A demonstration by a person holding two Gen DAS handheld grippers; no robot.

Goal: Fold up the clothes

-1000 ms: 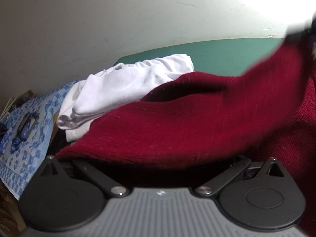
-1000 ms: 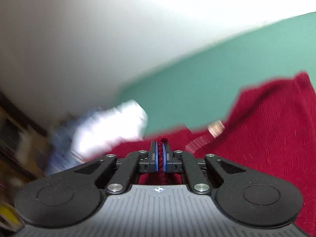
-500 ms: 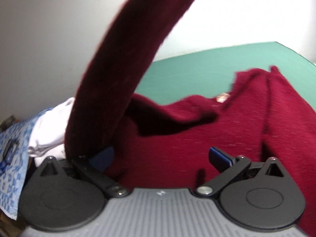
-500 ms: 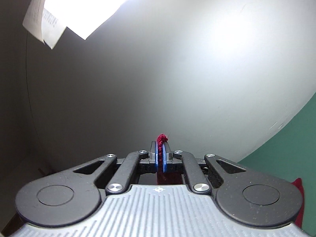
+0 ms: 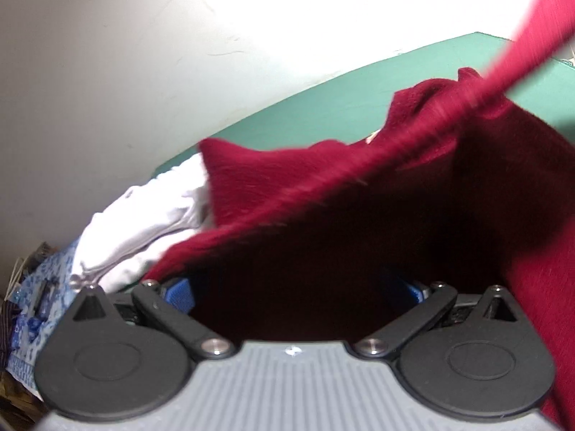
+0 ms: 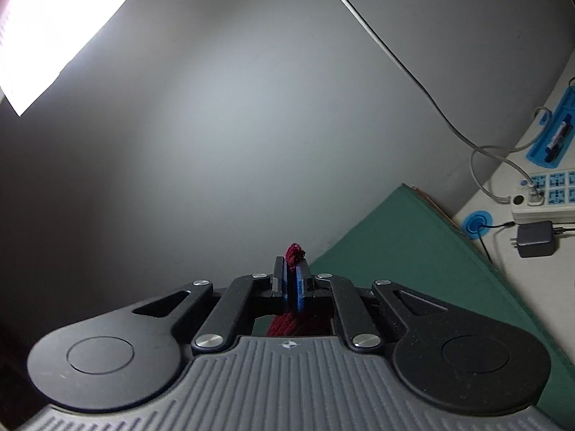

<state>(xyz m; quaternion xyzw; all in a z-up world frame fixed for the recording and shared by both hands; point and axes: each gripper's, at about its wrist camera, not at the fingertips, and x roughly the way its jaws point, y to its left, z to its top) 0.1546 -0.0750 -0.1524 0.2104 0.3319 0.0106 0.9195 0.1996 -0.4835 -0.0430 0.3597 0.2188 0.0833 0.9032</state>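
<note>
**Spotter:** Start at the right gripper. What have you got?

**Operator:** My right gripper point(image 6: 293, 283) is pinched tight, blue pads point(image 6: 299, 289) pressed together on a tuft of the dark red knitted sweater point(image 6: 294, 251). A little of the knit pokes up above the pads and more hangs below them, behind the linkage. I'm pointing high, mostly at a plain grey wall point(image 6: 251, 125).

**Spotter:** And the left?

**Operator:** My left gripper point(image 5: 293, 292) is spread wide, one blue pad point(image 5: 178, 293) out on each side. The red sweater point(image 5: 359, 215) sags into the gap between them, dark in shadow, but I can't tell whether it touches either pad; nothing is clamped there.

**Spotter:** Where does the rest of the sweater sit?

**Operator:** In the left view it's heaped on the green table mat point(image 5: 323, 107), and a taut, blurred band of it climbs to the upper right corner, out of frame. Its left edge overlaps a crumpled white garment point(image 5: 143, 215). Beyond that, at the far left, there's a blue and white patterned cloth point(image 5: 54, 287).

**Spotter:** Anything around the right side?

**Operator:** The green mat's edge point(image 6: 413, 251) runs past my pads to the right. Beside it, on a white surface, a white power strip with blue sockets point(image 6: 546, 194), a grey cable point(image 6: 431, 97) running down the wall to it, and a dark grey plug adapter point(image 6: 535, 239). A blue tray holding a pen point(image 6: 553, 129) is farther back.
</note>
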